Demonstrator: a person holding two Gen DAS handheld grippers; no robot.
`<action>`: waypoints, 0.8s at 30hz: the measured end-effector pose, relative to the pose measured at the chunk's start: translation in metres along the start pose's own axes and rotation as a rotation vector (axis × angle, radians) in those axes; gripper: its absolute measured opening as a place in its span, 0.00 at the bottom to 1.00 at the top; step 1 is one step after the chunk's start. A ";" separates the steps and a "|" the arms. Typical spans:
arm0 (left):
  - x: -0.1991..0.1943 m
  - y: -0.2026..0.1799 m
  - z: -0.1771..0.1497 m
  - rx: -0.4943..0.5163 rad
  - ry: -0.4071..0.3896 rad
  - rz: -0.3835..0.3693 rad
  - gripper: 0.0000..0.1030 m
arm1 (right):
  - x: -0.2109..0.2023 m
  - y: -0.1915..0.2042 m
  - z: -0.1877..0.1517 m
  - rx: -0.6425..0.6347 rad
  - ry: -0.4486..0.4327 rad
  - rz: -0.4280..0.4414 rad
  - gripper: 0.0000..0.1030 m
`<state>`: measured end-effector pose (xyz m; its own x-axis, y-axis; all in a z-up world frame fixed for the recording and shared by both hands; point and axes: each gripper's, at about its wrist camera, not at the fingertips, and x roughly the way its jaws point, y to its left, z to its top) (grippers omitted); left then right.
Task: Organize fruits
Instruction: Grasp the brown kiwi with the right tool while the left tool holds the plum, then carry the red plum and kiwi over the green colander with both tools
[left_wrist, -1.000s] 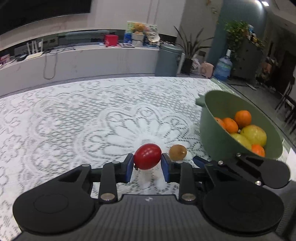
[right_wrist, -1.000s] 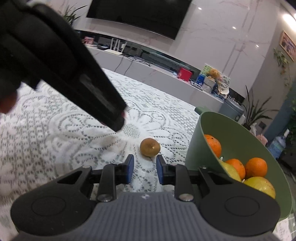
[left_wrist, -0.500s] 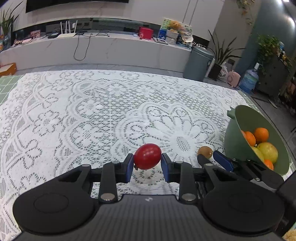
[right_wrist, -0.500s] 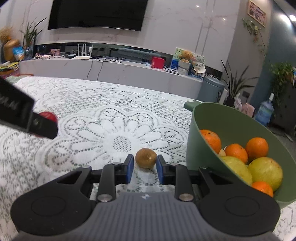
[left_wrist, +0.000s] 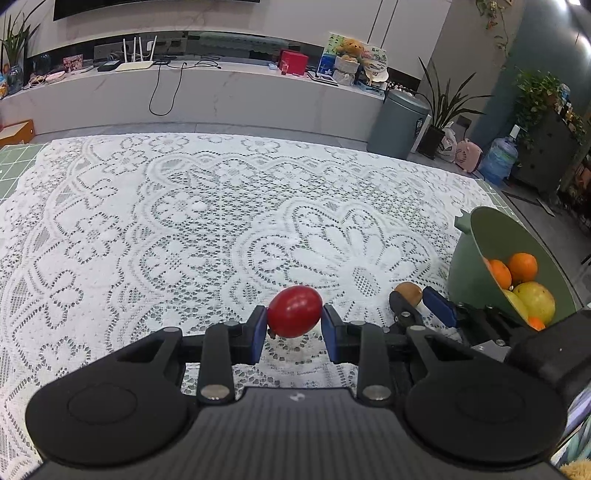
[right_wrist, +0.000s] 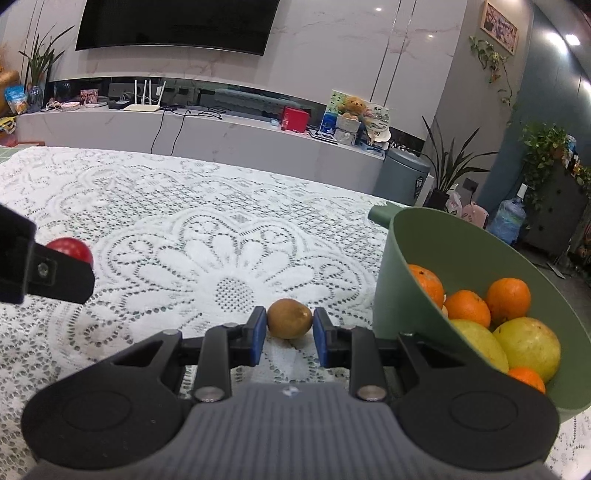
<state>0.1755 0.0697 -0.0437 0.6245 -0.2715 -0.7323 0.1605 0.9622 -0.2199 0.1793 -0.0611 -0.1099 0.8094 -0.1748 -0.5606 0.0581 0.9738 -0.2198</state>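
Note:
My left gripper (left_wrist: 293, 328) is shut on a red fruit (left_wrist: 294, 311) and holds it above the lace tablecloth; the fruit also shows at the left of the right wrist view (right_wrist: 72, 248). My right gripper (right_wrist: 289, 332) is open, its pads on either side of a small brown fruit (right_wrist: 289, 322) that lies on the cloth, with small gaps. That brown fruit shows in the left wrist view (left_wrist: 408, 291) between the right gripper's fingertips. A green bowl (right_wrist: 417, 254) just to the right holds oranges (right_wrist: 508, 300) and yellow-green fruits (right_wrist: 530, 344).
The white lace tablecloth (left_wrist: 207, 229) covers the table. The bowl (left_wrist: 476, 251) stands near the table's right edge. A long white counter (left_wrist: 207, 92), a grey bin (left_wrist: 400, 123) and plants stand beyond the far edge.
My left gripper has pulled back and to the left with the red fruit, away from the bowl. My right gripper has moved forward, bringing the brown fruit between its open pads.

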 end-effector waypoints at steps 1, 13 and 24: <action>0.000 0.000 0.000 0.001 0.000 0.001 0.34 | -0.001 0.000 0.000 0.002 0.000 0.003 0.23; -0.016 0.003 -0.005 -0.023 -0.012 -0.017 0.34 | -0.051 -0.018 0.003 -0.016 -0.067 0.127 0.23; -0.046 -0.039 -0.002 0.035 -0.026 -0.081 0.34 | -0.102 -0.080 0.008 -0.051 -0.121 0.303 0.23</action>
<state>0.1392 0.0450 -0.0025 0.6281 -0.3483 -0.6959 0.2375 0.9374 -0.2548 0.0969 -0.1205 -0.0288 0.8494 0.1431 -0.5079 -0.2224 0.9699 -0.0987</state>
